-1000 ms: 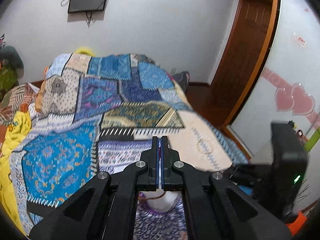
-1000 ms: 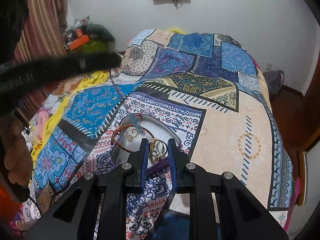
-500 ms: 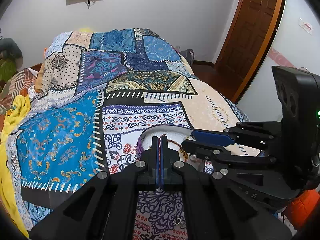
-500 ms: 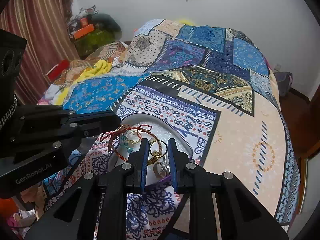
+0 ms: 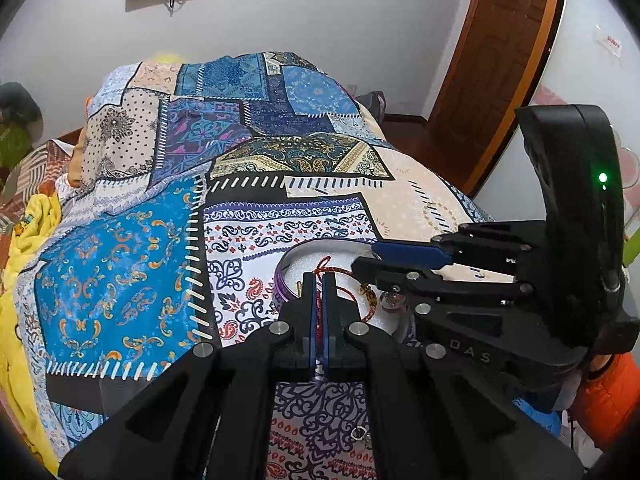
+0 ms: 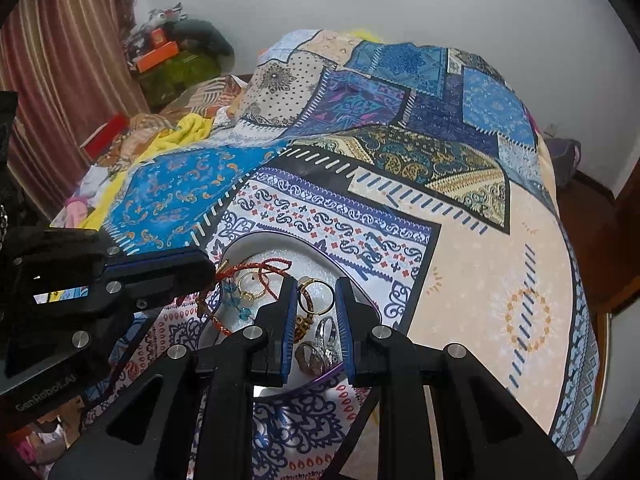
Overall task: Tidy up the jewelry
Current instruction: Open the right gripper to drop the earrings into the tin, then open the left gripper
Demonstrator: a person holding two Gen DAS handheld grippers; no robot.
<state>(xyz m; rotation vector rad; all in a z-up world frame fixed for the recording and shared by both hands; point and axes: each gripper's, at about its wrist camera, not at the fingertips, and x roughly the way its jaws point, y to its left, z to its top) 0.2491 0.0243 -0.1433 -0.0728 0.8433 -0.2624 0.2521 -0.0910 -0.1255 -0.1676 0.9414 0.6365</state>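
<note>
Site: patchwork bedspread [image 6: 460,264] on a bed; a shallow white tray [image 6: 320,258] with a purple rim lies on it, close under both grippers.
Task item location: the jewelry sits heaped in the tray: a red cord bracelet [image 6: 256,270], a gold ring [image 6: 316,298], silver rings [image 6: 326,334], a piece with blue beads [image 6: 234,300].
Left gripper [image 5: 319,316]: jaws closed together; the red cord runs up from between the pads in the left wrist view, so it appears pinched there, though the contact is too fine to confirm.
Right gripper [image 6: 316,316]: jaws narrowly apart, straddling the gold ring from above; pads do not appear to press on it, so judged empty.
Handling, cord bracelet: judged very light and limp; it will dangle and may drag neighbouring pieces with it. Best taken at mid-cord, clear of the tangle.
Handling, rings: judged light, hard, smooth and slippery; likely to squirt or roll from flat pads. Best gripped across the band, edge to edge.
Handling, beaded piece: small beads, possibly fragile; light pressure advised.
Support: soft bedding under the tray; pressing down may tip it.
Stray item: a small ring [image 5: 359,433] lies on the bedspread, outside the tray.
Legible writing: "GenRobot.AI" on the left gripper body in the right wrist view; partial "DAS" on the right gripper in the left wrist view.
Other labels: a red sticker [image 5: 608,43] on the right-hand wall, unreadable.
</note>
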